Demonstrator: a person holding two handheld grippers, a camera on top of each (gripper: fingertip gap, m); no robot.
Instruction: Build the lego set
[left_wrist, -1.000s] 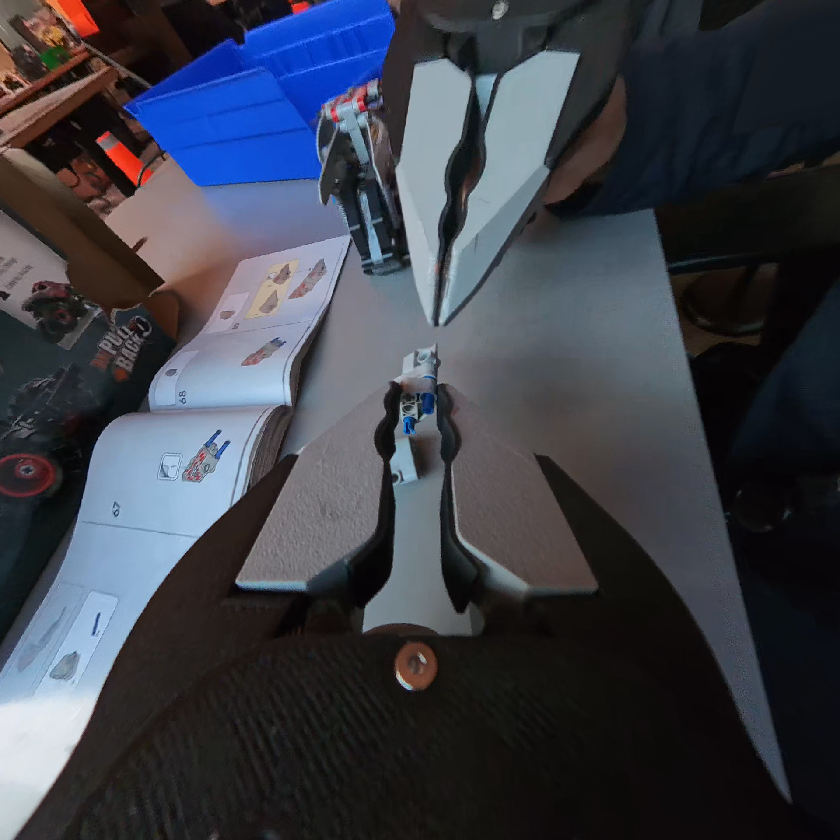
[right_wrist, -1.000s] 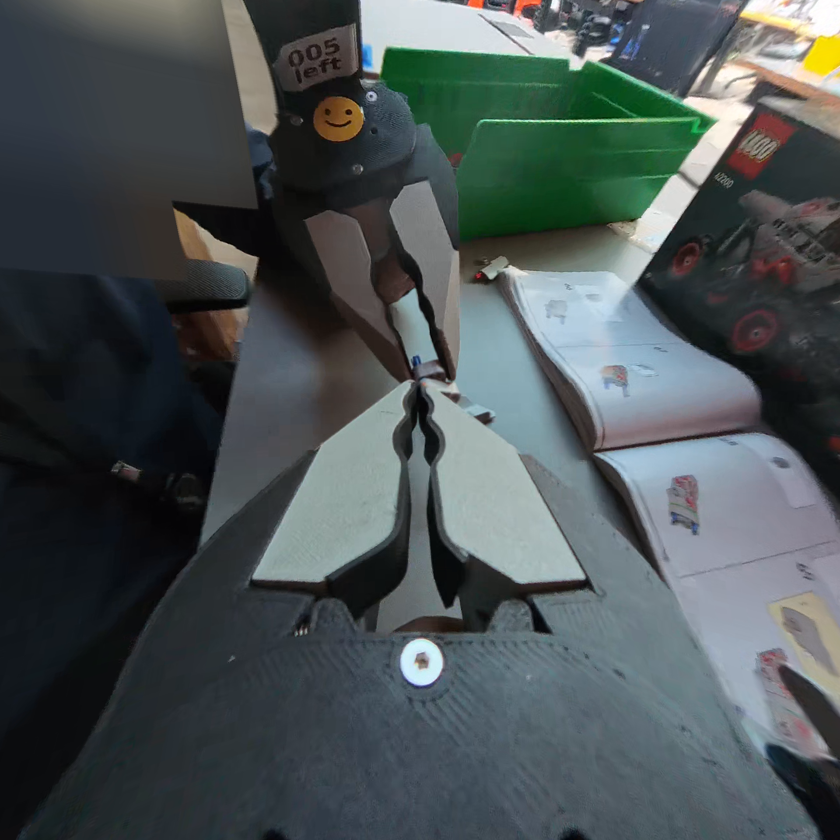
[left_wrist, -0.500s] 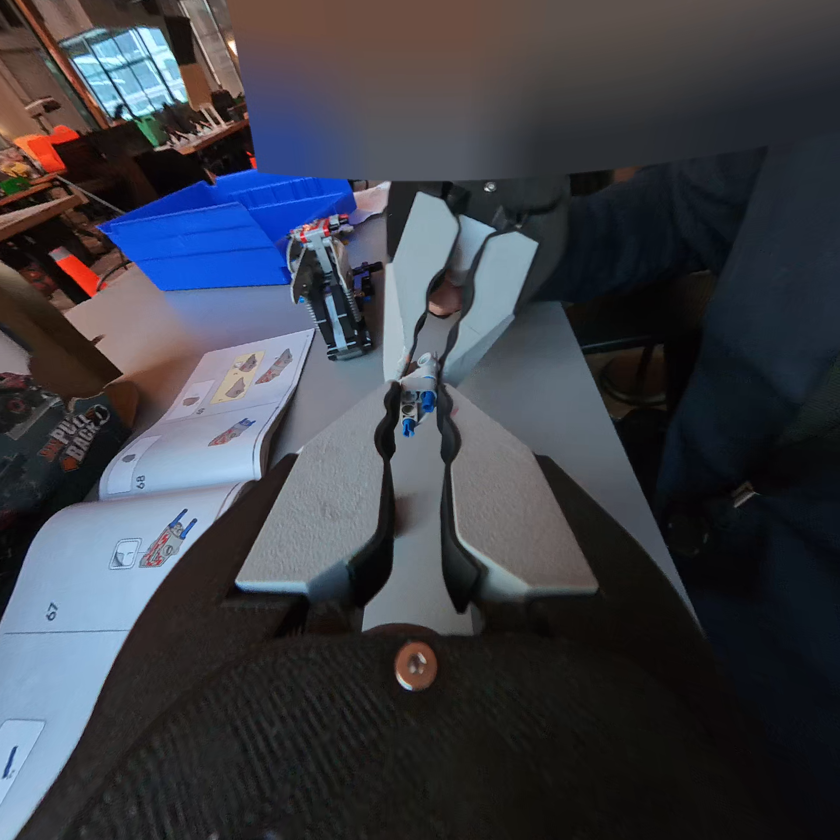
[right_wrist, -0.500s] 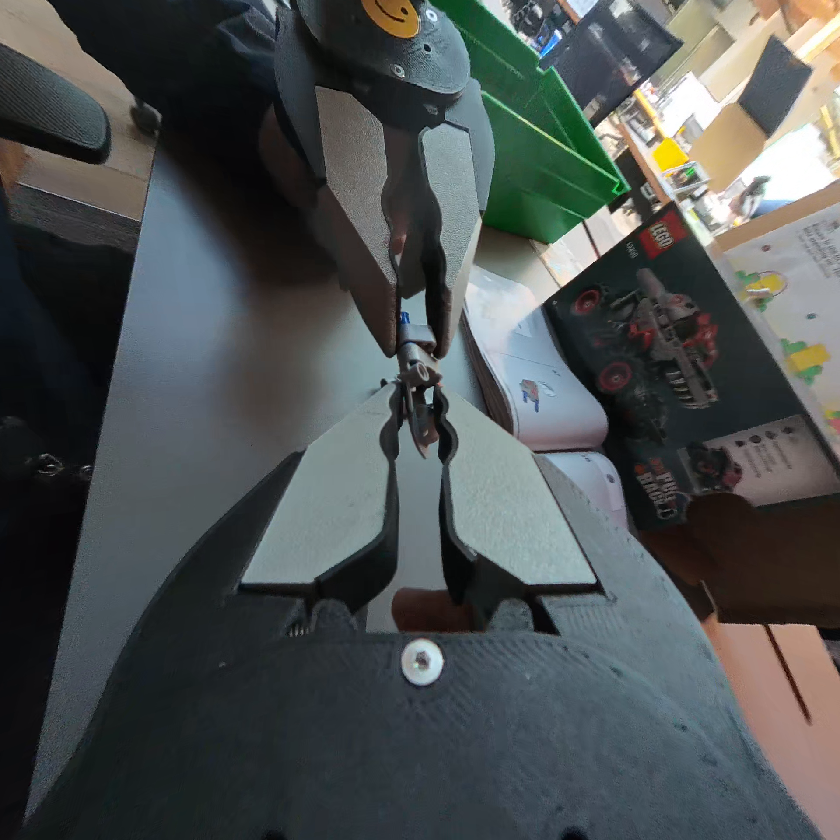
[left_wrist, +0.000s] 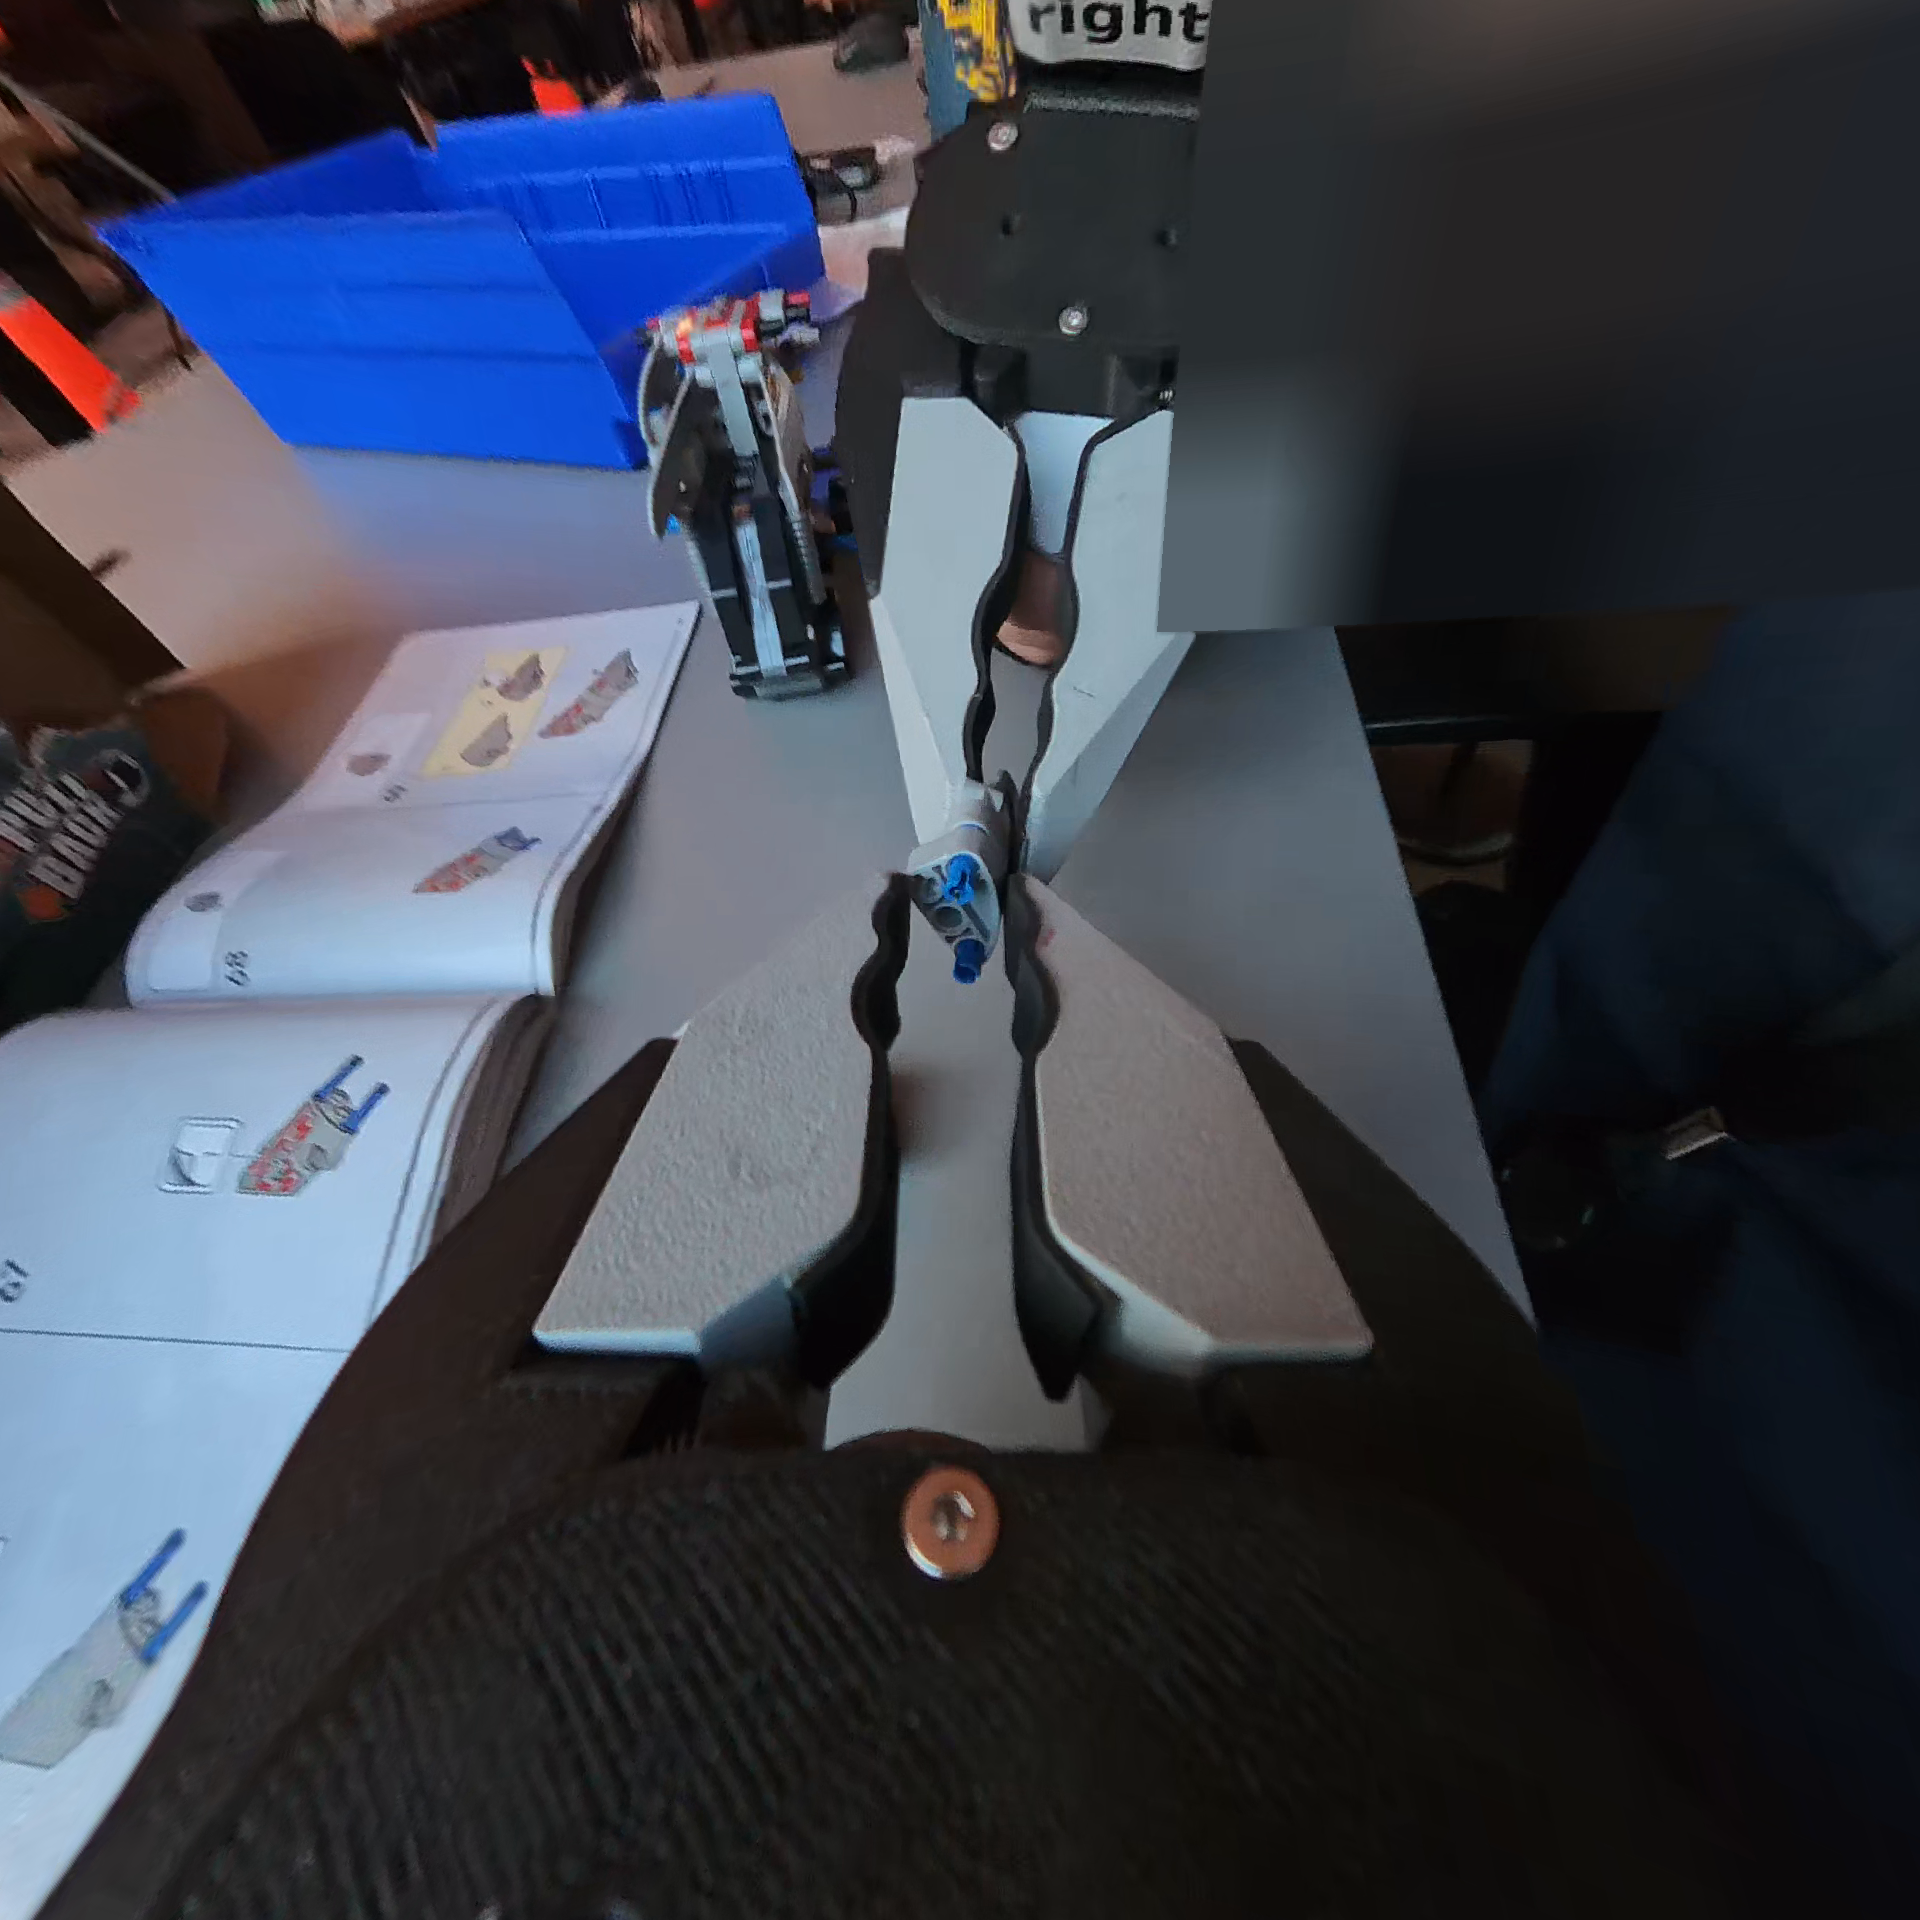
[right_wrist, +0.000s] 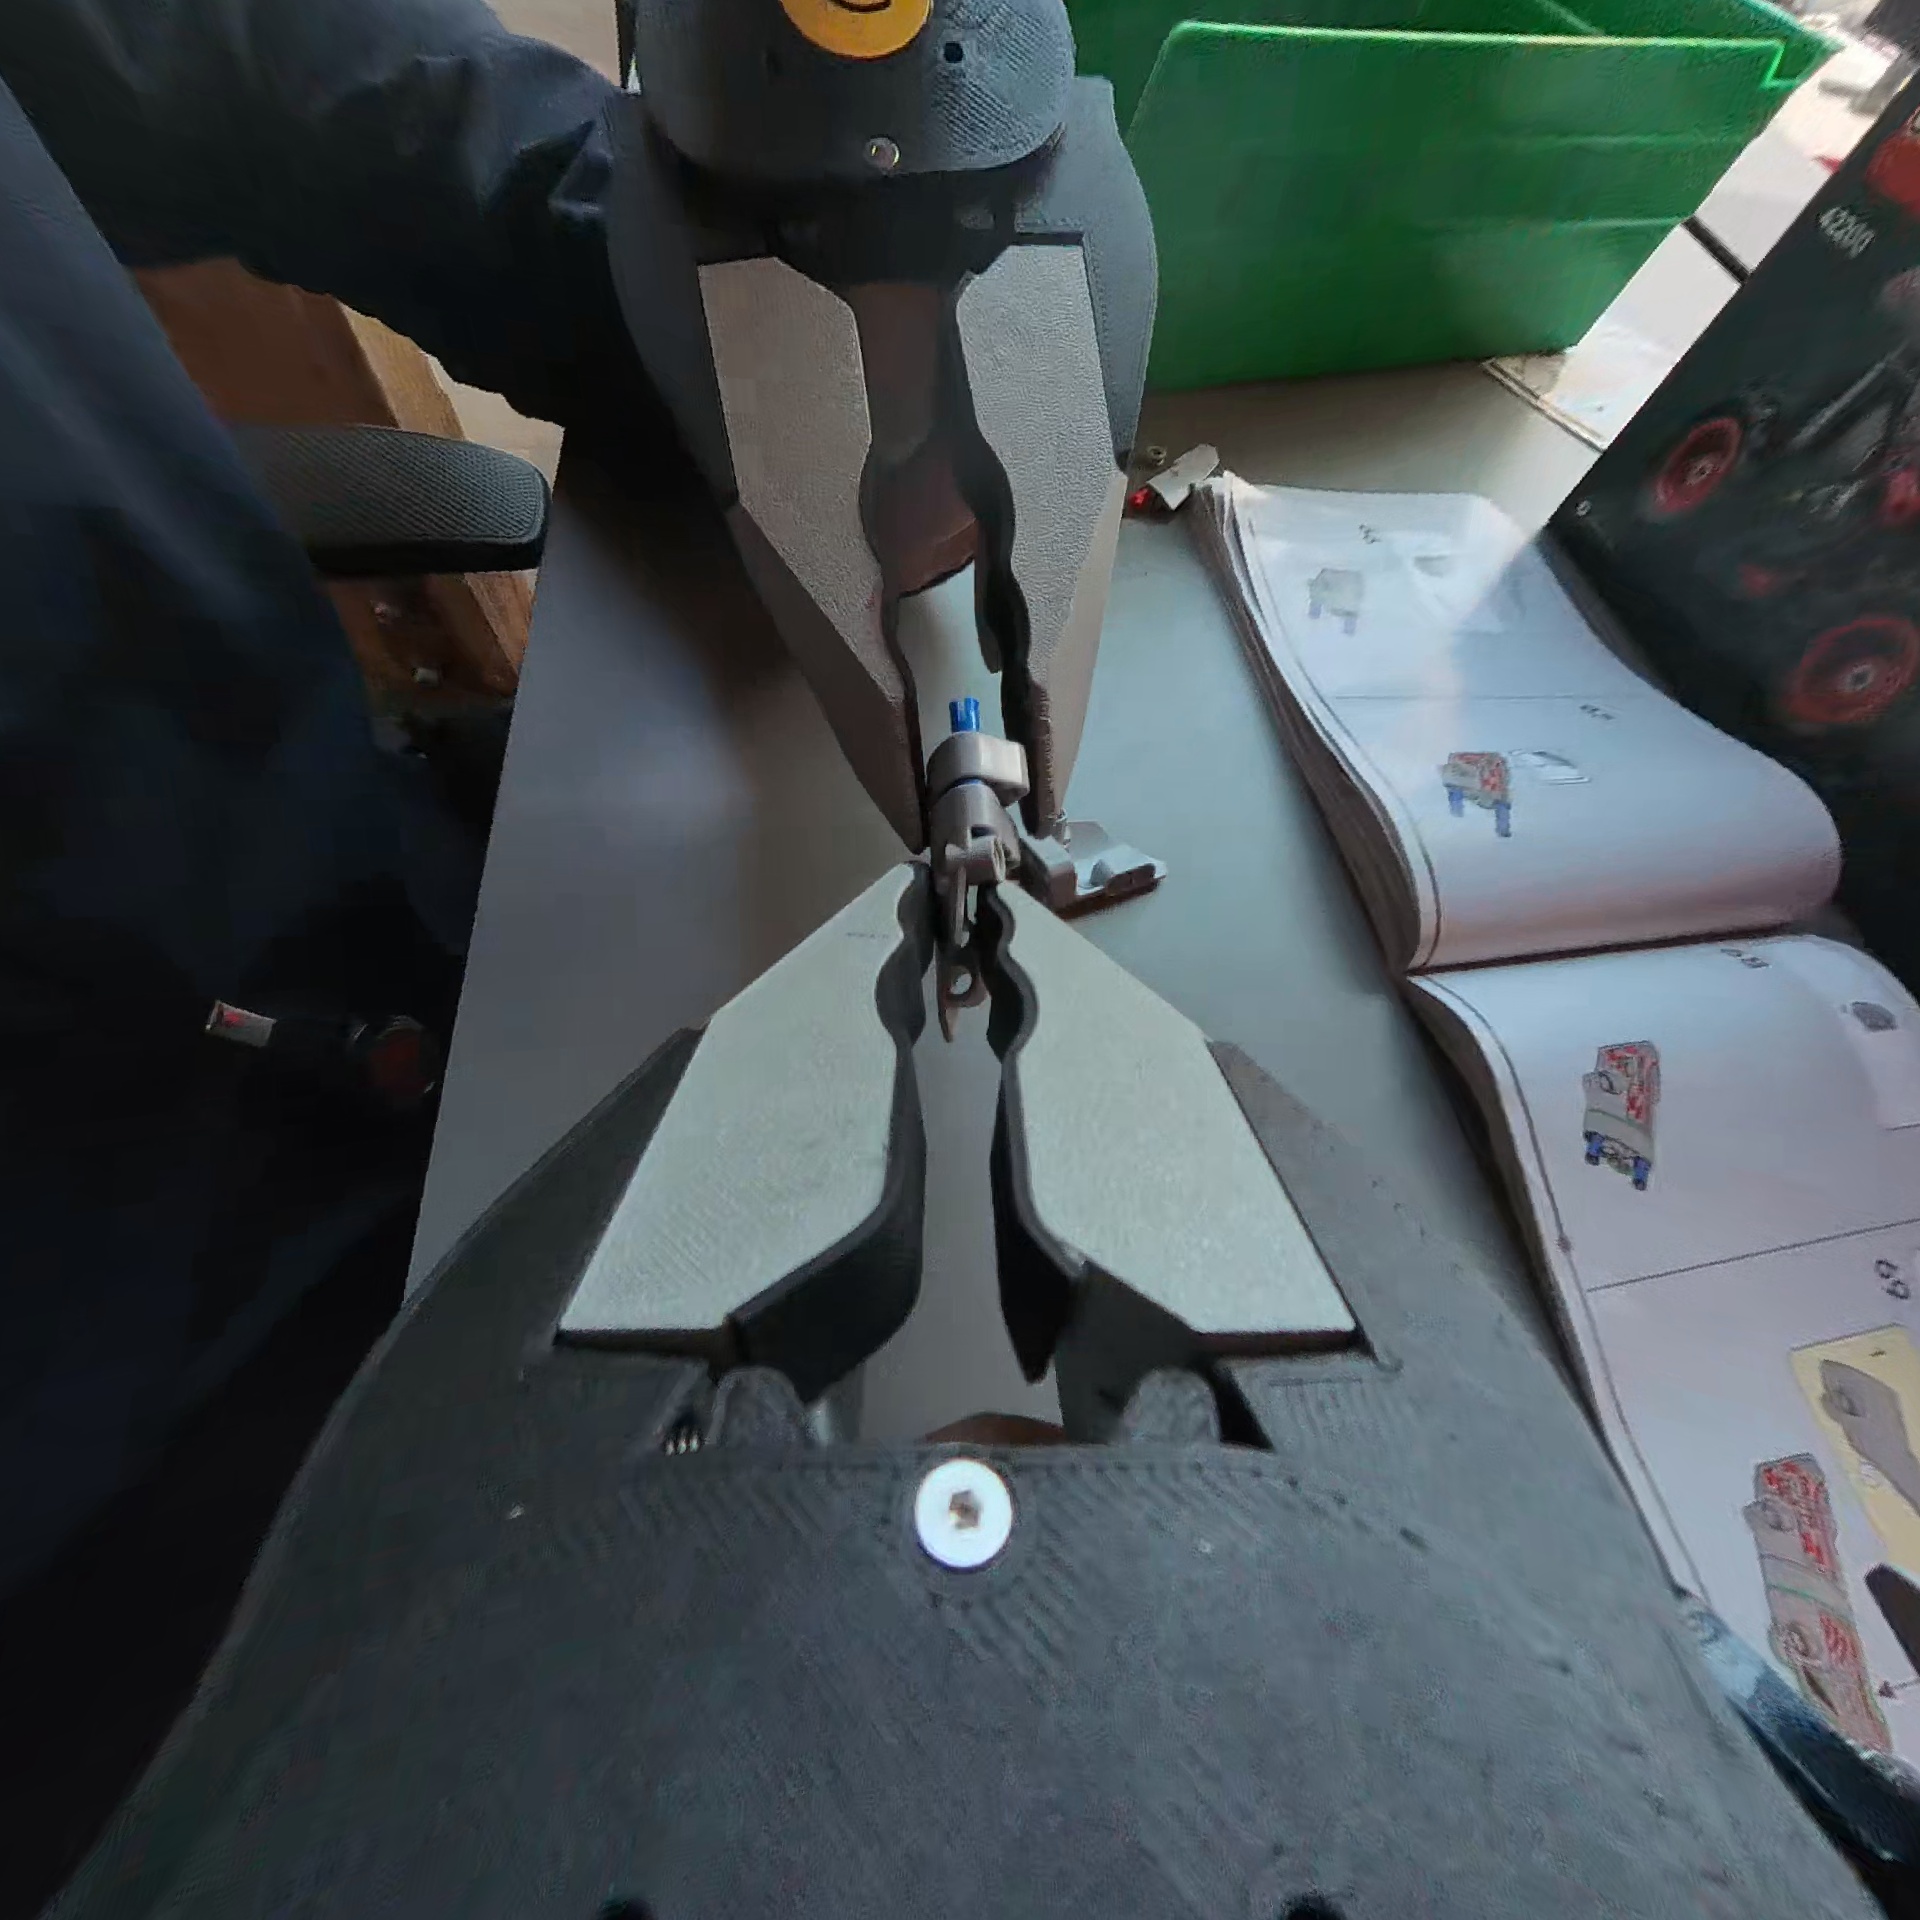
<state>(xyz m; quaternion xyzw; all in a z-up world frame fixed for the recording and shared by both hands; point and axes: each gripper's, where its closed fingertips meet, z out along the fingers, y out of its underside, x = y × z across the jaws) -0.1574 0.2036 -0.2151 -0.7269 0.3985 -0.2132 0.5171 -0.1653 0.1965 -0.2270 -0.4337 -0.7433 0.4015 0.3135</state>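
Note:
A small grey lego piece with blue pins (left_wrist: 956, 902) hangs above the table between both grippers. My left gripper (left_wrist: 958, 885) is shut on its lower end, and in the right wrist view it (right_wrist: 977, 821) comes in from the top. My right gripper (right_wrist: 961, 896) is shut on the thin grey beam end of the same piece (right_wrist: 961, 940), and in the left wrist view it (left_wrist: 1000, 821) reaches down from above. The two grippers meet tip to tip. A partly built model (left_wrist: 753, 520) stands upright behind them.
An open instruction booklet (left_wrist: 416, 821) (right_wrist: 1507, 727) lies beside the grippers. A loose grey part (right_wrist: 1096, 873) lies on the table (right_wrist: 644, 727). A blue bin (left_wrist: 447, 301), a green bin (right_wrist: 1403, 208) and the set's box (right_wrist: 1818, 499) stand around. A person's dark sleeve (right_wrist: 343, 156) is close. The partly built model (left_wrist: 753, 520) is about 15 centimeters from both grippers' fingertips.
The right gripper has come down from above the table and closed on the far end of the piece held by the left gripper. Both now hold it, raised off the table.

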